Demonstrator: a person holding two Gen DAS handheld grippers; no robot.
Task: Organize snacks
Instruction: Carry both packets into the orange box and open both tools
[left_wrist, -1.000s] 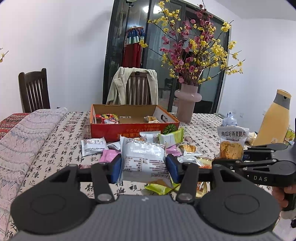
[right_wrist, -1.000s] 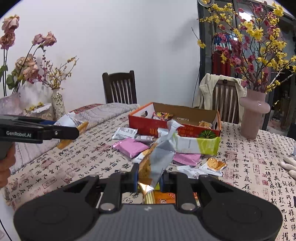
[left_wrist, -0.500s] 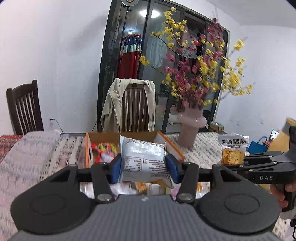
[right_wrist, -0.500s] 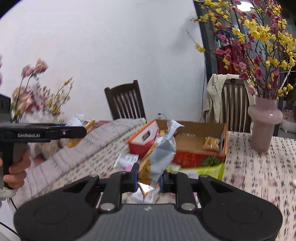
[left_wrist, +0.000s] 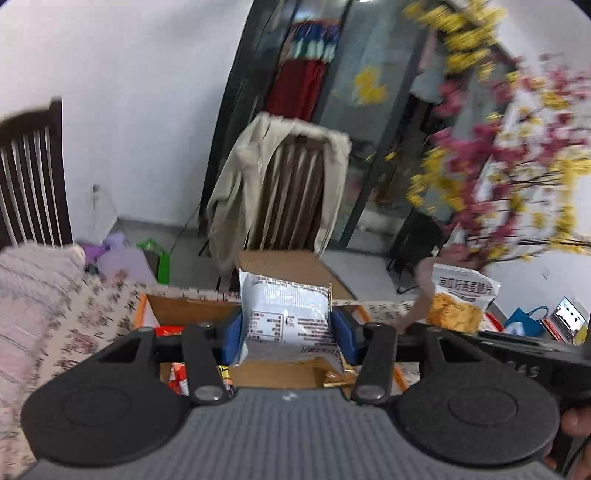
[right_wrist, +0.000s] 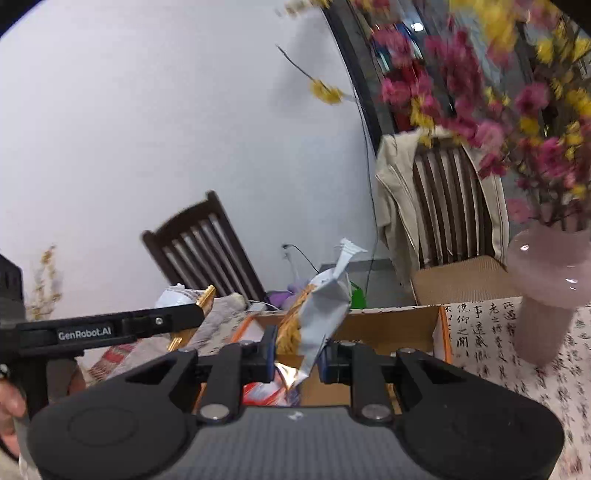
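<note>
My left gripper (left_wrist: 286, 332) is shut on a silver-white snack packet (left_wrist: 286, 317) and hangs over the open orange cardboard box (left_wrist: 177, 308), where red and gold snacks lie. My right gripper (right_wrist: 297, 354) is shut on a grey and orange oat-crisp bag (right_wrist: 321, 314), seen edge-on, above the same box (right_wrist: 399, 325). In the left wrist view that bag (left_wrist: 460, 304) shows its printed face at the right, held in the other gripper. In the right wrist view the left gripper's packet (right_wrist: 181, 295) shows at the left.
A pink vase (right_wrist: 546, 288) with red and yellow blossoms stands right of the box on the calligraphy tablecloth (right_wrist: 517, 362). Behind the box is a chair draped with a beige jacket (left_wrist: 273, 184). A dark wooden chair (right_wrist: 207, 251) stands at the left.
Both grippers have travelled forward and slightly up from the loose snack pile to above the box, each keeping its packet. The pile has dropped out of view.
</note>
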